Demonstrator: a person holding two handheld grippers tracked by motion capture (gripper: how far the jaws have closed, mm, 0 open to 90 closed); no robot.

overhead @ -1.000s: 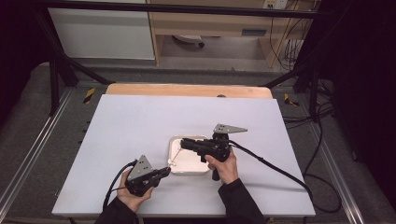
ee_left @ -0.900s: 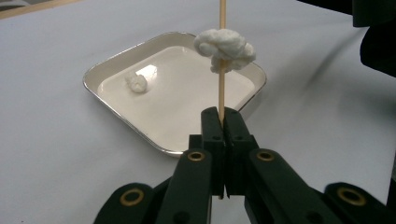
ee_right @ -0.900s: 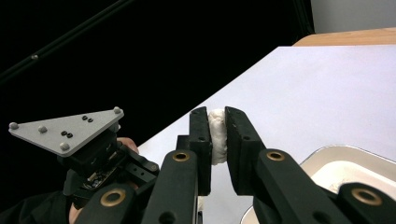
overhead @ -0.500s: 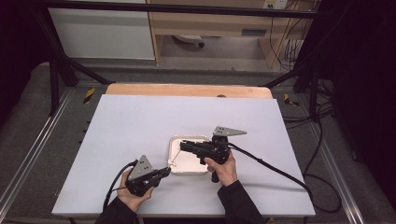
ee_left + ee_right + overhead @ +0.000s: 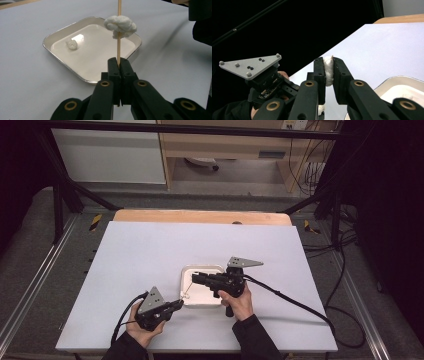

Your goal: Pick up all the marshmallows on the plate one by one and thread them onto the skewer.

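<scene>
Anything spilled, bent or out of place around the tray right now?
Nothing stands out. The tray sits flat with one white lump inside. The left gripper holds the skewer upright; the right gripper pinches the white piece.

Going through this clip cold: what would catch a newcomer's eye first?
The thin wooden skewer standing up from the left gripper, a white fluffy lump threaded on it. Next, the right gripper, jaws pinching another white piece at the skewer's tip. Below, a white tray near the table's front edge holds one more lump.

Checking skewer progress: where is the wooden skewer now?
The wooden skewer stands upright in the left gripper, over the white tray.
</scene>
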